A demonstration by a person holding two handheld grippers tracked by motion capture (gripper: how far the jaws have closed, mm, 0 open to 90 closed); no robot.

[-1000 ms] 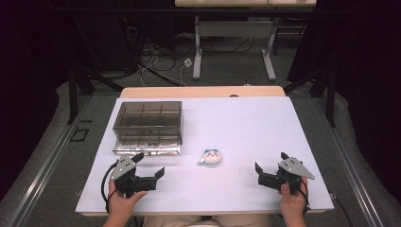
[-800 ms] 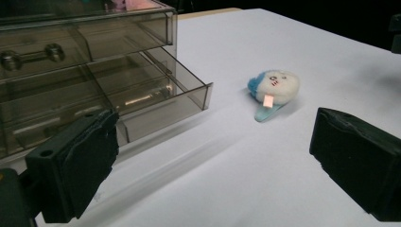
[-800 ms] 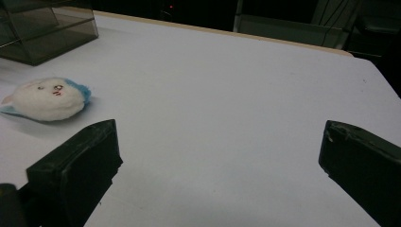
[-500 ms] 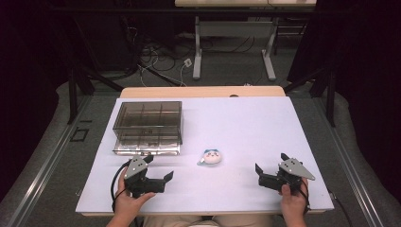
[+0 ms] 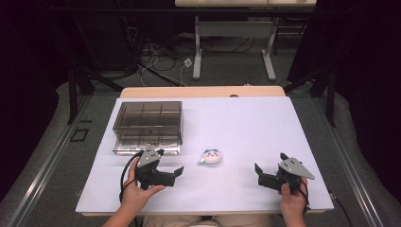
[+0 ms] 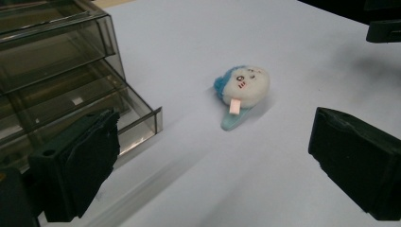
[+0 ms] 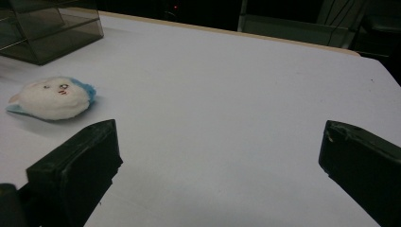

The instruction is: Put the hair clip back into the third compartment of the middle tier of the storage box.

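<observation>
Both tongs, left tongs (image 5: 168, 164) and right tongs (image 5: 269, 169), agape, flanking plush toy (image 5: 210, 157) on table (image 5: 246, 123)

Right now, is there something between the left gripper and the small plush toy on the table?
Nothing visible. The left gripper is open and aimed at the plush toy, with bare white table between them. The smoky plastic drawer box stands off to one side of that line, and its lowest drawer sticks out beside one gripper pad.

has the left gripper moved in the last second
Yes. The left gripper has moved right, toward the plush toy, and now sits below the drawer box's front right corner rather than its left.
</observation>
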